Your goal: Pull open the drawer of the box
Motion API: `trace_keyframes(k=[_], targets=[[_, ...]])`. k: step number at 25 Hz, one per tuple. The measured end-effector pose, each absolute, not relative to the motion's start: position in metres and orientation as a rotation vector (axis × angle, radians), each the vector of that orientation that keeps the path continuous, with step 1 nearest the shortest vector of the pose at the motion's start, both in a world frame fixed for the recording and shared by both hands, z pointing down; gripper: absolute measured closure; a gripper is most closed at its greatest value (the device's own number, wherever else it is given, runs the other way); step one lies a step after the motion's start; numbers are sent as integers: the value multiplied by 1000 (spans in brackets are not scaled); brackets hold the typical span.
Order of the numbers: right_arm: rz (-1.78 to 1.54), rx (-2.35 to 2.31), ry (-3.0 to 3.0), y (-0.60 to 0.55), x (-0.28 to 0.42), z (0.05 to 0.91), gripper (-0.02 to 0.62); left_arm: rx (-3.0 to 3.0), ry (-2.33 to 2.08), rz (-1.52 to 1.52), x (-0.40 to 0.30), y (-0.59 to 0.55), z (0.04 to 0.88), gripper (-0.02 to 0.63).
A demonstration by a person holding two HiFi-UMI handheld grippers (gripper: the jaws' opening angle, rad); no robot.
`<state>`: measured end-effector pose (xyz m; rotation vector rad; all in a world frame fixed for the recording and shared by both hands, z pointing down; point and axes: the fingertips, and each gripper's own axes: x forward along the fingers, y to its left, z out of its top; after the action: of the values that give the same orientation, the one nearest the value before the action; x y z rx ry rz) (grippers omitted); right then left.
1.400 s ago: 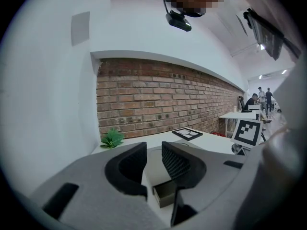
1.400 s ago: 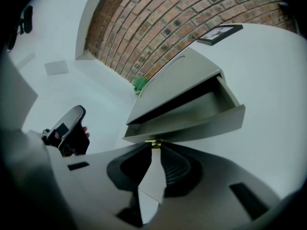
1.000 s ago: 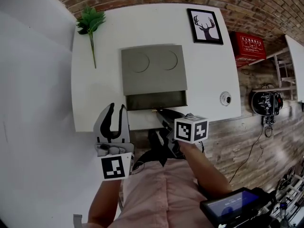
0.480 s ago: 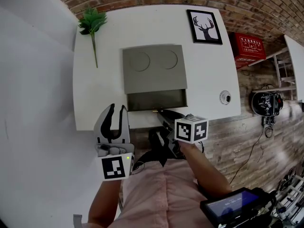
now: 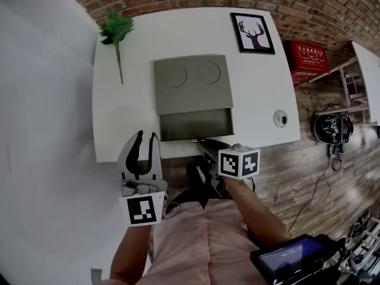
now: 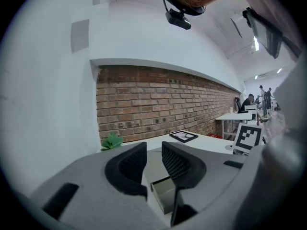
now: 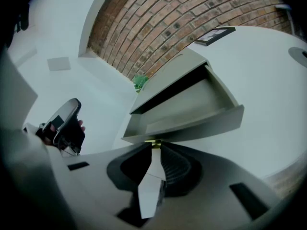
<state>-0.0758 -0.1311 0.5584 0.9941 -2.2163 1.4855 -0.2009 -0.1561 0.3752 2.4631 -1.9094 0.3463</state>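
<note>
Right gripper [image 7: 153,150] narrow, pinching the small brass knob [image 7: 152,142] just at its fingertips – open drawer [image 7: 192,114] right beyond. Left gripper [image 6: 153,162] wide, empty – box [image 5: 191,85] well ahead.

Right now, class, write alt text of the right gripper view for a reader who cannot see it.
The right gripper pinches the brass knob of a grey drawer, pulled partly out of its box on a white table. A brick wall rises behind.
</note>
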Motion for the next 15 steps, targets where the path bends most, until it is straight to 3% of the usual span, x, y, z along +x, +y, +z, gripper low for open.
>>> trace_keyframes(k=[15], targets=[[1496, 983, -2209, -105, -72, 564, 532, 2485, -1940, 339, -201, -136, 366, 500]])
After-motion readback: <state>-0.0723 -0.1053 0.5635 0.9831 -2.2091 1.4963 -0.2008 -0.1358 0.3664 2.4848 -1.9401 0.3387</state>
